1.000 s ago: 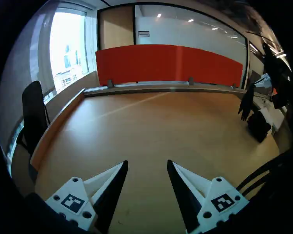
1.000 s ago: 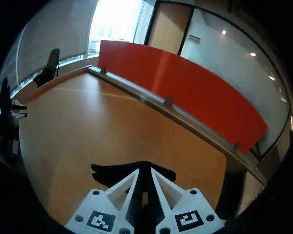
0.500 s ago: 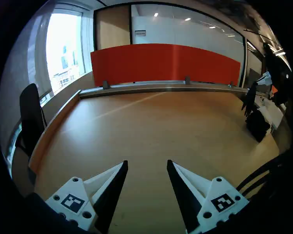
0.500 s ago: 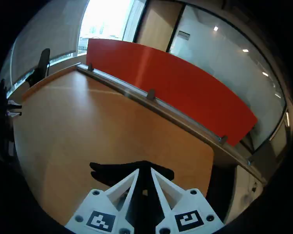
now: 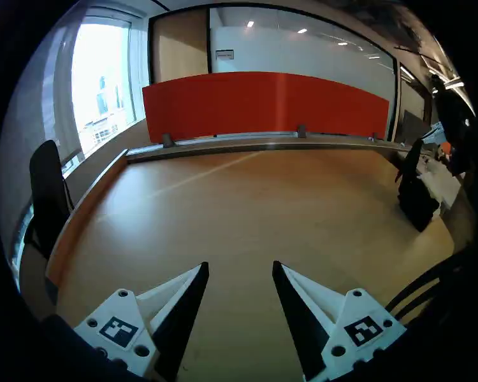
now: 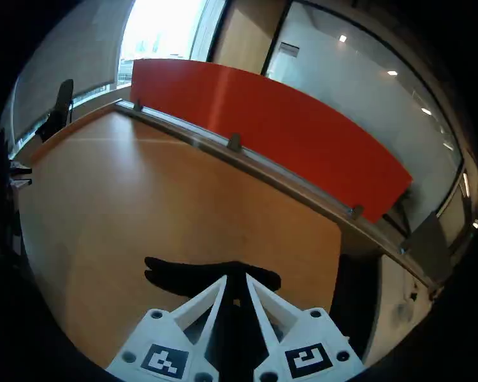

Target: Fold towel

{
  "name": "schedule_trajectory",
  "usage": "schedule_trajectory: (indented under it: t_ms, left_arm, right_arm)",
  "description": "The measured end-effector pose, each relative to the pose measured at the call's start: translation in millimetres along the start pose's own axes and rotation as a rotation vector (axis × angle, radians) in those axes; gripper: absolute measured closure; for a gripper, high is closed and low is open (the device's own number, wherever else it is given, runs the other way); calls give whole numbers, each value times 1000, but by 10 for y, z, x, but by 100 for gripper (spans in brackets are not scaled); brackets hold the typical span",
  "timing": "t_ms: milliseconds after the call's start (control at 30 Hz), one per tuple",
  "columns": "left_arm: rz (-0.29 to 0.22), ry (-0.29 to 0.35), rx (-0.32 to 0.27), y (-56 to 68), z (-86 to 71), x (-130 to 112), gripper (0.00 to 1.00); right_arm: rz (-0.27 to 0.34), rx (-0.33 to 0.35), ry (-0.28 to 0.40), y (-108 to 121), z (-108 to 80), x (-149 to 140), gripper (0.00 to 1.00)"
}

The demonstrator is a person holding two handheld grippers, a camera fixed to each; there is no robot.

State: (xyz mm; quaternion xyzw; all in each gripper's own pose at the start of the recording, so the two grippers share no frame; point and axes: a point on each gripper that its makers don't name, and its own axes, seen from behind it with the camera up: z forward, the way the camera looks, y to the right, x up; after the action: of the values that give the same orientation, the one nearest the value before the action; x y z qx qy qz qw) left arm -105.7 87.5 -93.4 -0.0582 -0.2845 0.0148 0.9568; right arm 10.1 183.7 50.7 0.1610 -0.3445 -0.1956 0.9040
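The towel (image 6: 175, 277) is black. In the right gripper view its edge spreads over the wooden table (image 6: 143, 204) just past my right gripper (image 6: 236, 285), which is shut on the cloth; the fabric fills the narrow slot between the white fingers (image 6: 201, 305). In the left gripper view the same towel (image 5: 417, 200) hangs as a dark bunch at the table's far right side. My left gripper (image 5: 239, 270) hovers low over bare wood, open, with nothing between its fingers.
A red divider panel (image 5: 264, 105) on a metal rail runs along the table's far edge. A black office chair (image 5: 48, 191) stands beyond the left edge, under a bright window. In the right gripper view the table ends at a corner (image 6: 334, 254) on the right.
The right gripper has swung slightly, so the red divider slides left in its view; the towel stays pinched. In the left gripper view the hanging towel has shifted a little.
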Motion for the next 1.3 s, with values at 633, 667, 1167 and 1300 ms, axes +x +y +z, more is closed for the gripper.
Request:
schedule_trajectory:
  t_ms: [633, 667, 1167, 1300]
  left_arm:
    - [23, 3, -16, 52, -14, 32, 27]
    - [22, 3, -15, 48, -18, 28, 27]
    - [39, -5, -16, 59, -45, -2, 27]
    - [41, -6, -16, 69, -55, -10, 27]
  right_arm:
    - [124, -81, -113, 136, -314, -1105, 94]
    - [133, -85, -121, 134, -324, -1173, 94]
    - [234, -116, -196, 106, -373, -1796, 94]
    - [253, -120, -209, 84, -361, -1904, 94]
